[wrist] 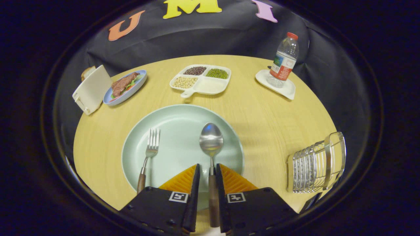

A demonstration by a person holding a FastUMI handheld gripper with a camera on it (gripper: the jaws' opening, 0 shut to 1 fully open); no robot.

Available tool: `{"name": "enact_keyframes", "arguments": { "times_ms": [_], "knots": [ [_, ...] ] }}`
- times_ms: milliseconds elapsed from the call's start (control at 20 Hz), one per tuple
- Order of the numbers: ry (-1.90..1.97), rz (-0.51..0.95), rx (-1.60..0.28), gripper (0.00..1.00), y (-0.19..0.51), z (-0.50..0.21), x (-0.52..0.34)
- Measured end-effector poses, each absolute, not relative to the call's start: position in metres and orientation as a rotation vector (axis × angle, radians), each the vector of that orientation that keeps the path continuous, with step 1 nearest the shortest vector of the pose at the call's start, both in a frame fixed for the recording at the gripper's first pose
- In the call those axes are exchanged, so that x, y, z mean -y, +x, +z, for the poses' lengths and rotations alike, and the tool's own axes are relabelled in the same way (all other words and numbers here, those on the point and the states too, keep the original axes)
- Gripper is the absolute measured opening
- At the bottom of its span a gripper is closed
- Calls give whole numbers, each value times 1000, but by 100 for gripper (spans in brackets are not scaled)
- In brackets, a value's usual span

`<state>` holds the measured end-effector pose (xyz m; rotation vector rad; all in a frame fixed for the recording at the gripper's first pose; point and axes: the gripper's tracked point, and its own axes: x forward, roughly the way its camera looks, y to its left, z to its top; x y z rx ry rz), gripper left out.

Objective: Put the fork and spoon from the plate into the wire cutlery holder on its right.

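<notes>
Where the round wooden table (262, 114) meets the near edge, a pale green plate (177, 118) is set, and two pieces of cutlery are laid on it. Item one: a fork (149, 154), wooden-handled, placed on the left part of the plate with its tines pointing away. Item two: a spoon (211, 147), wooden-handled, laid right of the fork, bowl up and pointing away, its handle running back over the plate's near rim. The gripper (207, 172) is positioned over that handle; the handle is flanked closely by both fingers, with a slim gap seen on each side, so whether it is actually pinched cannot be told. Item three: a wire cutlery holder (316, 164), placed on the table to the right of the plate, well apart from it. Beyond the plate are listed: a white divided dish (200, 80) filled with beans and grains; a blue plate of food (126, 87) beside a white toaster (92, 88); a red-capped plastic bottle (284, 60) stood on a white square saucer (288, 90).
</notes>
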<state>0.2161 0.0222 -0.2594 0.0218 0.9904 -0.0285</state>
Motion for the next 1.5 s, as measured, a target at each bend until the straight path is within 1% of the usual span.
{"name": "enact_keyframes", "arguments": {
  "times_ms": [100, 200, 250, 300, 350, 650, 900, 1200, 1500],
  "knots": [
    [35, -17, -995, 28, 217, -263, -26],
    [30, -22, -999, 12, 217, -260, -27],
    [24, -27, -994, 6, 217, -260, -27],
    [21, -24, -987, 5, 216, -257, -28],
    [18, -25, -988, 1, 216, -260, -27],
    [52, 6, -952, 1, 205, -251, -35],
    [66, 39, -878, 1, 188, -210, -31],
    [55, 43, -779, 1, 163, -157, 3],
    [48, 35, -717, 1, 145, -131, 48]
  ]
}}
